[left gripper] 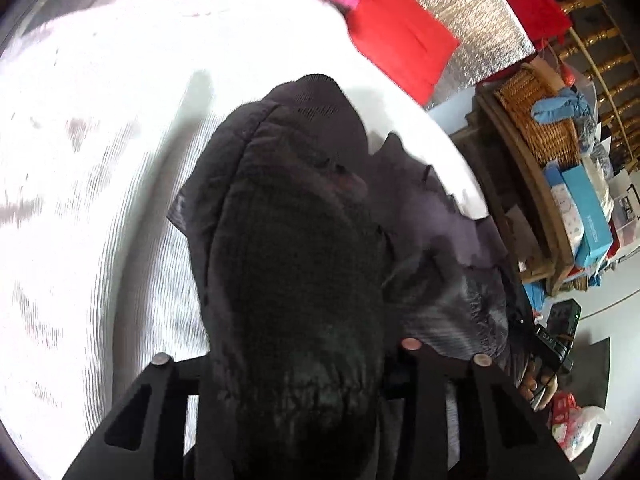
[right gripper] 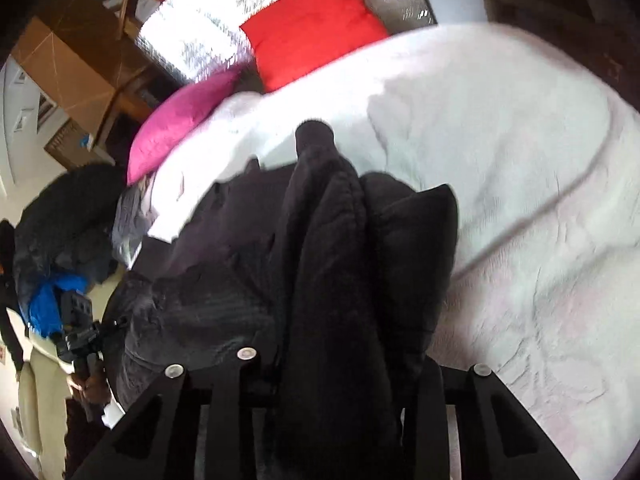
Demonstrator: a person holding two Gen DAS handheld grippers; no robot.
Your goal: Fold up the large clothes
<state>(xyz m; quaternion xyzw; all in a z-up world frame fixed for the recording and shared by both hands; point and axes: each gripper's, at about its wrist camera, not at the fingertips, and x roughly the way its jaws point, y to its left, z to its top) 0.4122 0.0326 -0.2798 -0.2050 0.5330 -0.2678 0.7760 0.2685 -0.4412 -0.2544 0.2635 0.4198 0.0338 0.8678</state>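
Nearest the lens: the dark jacket [left gripper: 296,280], bunched up right between the black prongs in both wrist views, filling most of the frame

Where the jacket is: draped over the near edge of the bed [left gripper: 100,160], cuff or sleeve end poking out toward the pillows, rest of it heaped toward the person's side

Bed: biggest thing here by far, white ribbed cover, loads of bare flat room past the jacket to spread it out on

How it'll handle: looks like a padded, slightly shiny shell, so I'd guess soft, floppy, a bit slippery and bulky, not heavy. It'll sag from any single pinch. Best bet is probably grabbing seams, hem or shoulder line, not the puffy middle

Edges to mind: right side of the bed drops off near a low shelf with a wicker basket [left gripper: 532,120] and boxes, so swing toward the open cover instead

Pillows: red pillow [right gripper: 312,28] and pink pillow [right gripper: 180,124] up at the head end, well apart from the jacket, not in the way

Left claw [left gripper: 296,360]: partly closed, a thick fold of jacket pinched between the fingers

Right claw [right gripper: 340,364]: same deal, narrowed down on a rolled wad of the same jacket
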